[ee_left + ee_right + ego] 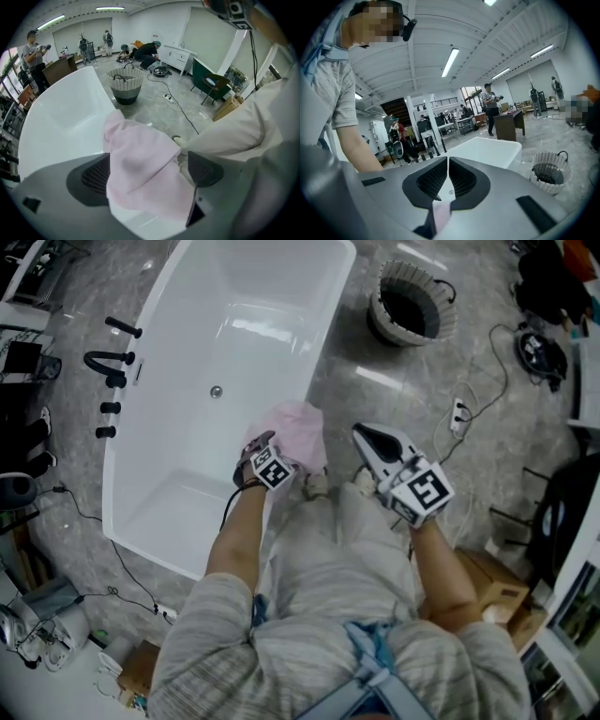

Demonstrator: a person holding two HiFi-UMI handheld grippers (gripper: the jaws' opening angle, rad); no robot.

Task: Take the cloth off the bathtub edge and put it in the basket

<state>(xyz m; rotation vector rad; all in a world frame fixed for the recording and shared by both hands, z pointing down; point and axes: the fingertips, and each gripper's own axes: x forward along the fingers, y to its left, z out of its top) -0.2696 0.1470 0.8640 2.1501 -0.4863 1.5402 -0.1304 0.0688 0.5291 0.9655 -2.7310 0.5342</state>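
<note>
A pink cloth point(295, 432) lies draped over the near right rim of the white bathtub point(187, 507). My left gripper point(267, 443) points steeply down at it. In the left gripper view the cloth point(140, 173) fills the space between the widely spread jaws of this gripper point(150, 171) and overlaps the left pad; the pads do not press on it. My right gripper point(363, 432) hovers over the floor to the right of the cloth, and in its own view it point(447, 176) is shut with nothing held. The woven basket point(445, 329) stands on the floor beyond the tub's right side, dark inside.
Black tap fittings point(112, 357) line the tub's left side. A white power strip with cable point(457, 413) lies on the floor at right. A cardboard box point(497, 589) is by my right leg. Several people point(35, 51) and a green chair point(208, 84) are farther off.
</note>
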